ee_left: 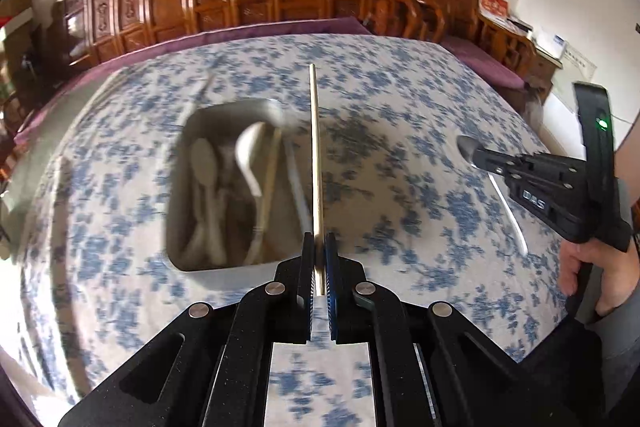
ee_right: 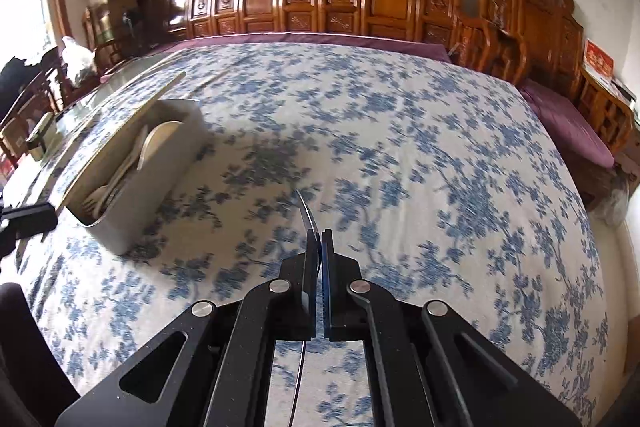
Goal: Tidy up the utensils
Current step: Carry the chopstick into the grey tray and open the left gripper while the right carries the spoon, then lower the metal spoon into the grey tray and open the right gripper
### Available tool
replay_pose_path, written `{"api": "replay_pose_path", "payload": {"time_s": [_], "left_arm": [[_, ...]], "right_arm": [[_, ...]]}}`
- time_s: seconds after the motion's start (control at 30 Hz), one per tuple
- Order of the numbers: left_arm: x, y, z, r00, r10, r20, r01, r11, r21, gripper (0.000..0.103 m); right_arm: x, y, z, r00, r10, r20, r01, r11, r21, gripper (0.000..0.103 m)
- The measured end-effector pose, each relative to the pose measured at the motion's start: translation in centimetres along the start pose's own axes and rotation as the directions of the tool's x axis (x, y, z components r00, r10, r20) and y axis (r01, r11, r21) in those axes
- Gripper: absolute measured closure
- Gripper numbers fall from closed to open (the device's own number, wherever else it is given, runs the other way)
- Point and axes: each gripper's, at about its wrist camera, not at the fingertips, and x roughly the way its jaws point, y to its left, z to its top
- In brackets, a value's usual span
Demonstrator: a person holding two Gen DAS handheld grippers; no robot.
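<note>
While the left gripper fingers clamp a chopstick above the utensil box and the right gripper fingers pinch a metal spoon over the bench, either thin utensil may pivot and miss the box.

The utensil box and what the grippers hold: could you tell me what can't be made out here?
- Left wrist view: the utensil box is motion-blurred, so its contents cannot be counted.
- Right wrist view: the box wall hides most contents.
- Right wrist view: the metal utensil in the right gripper shows edge-on, so its type is unclear.
</note>
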Motion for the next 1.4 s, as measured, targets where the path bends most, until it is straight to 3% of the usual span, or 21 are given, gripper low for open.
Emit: {"api": "replay_pose_path", "payload": {"time_s": [0.3,0.77,0.83,0.9,0.97,1.4], "left_arm": [[1.5,5.5,0.0,0.998,0.055,-0.023,-0.056,0.996,-0.065,0.099],[5.1,9.2,0.0,0.997,0.015,-0.080,-0.026,0.990,-0.141,0.099],[4.8,9.4,0.1,0.997,0.027,-0.076,-0.038,0.989,-0.142,0.095],[4.3,9.8,0.4,0.998,0.036,-0.057,-0.044,0.988,-0.146,0.082],[3.6,10.2,0.7,0.999,0.034,-0.032,-0.039,0.987,-0.154,0.075],[0.9,14.1,1.5,0.991,0.128,0.047,-0.116,0.972,-0.204,0.047]], "right_arm": [[-0.6,4.9,1.8,0.998,0.053,0.028,-0.051,0.995,-0.087,0.100],[0.3,10.6,5.1,0.990,0.133,0.043,-0.124,0.979,-0.163,0.100],[0.5,11.1,5.5,0.990,0.138,0.040,-0.129,0.978,-0.165,0.100],[0.9,11.7,6.0,0.989,0.143,0.036,-0.136,0.977,-0.167,0.100],[1.4,12.1,6.5,0.988,0.151,0.032,-0.144,0.976,-0.166,0.100],[5.9,15.9,9.1,0.976,0.217,0.005,-0.215,0.971,-0.103,0.100]]}}
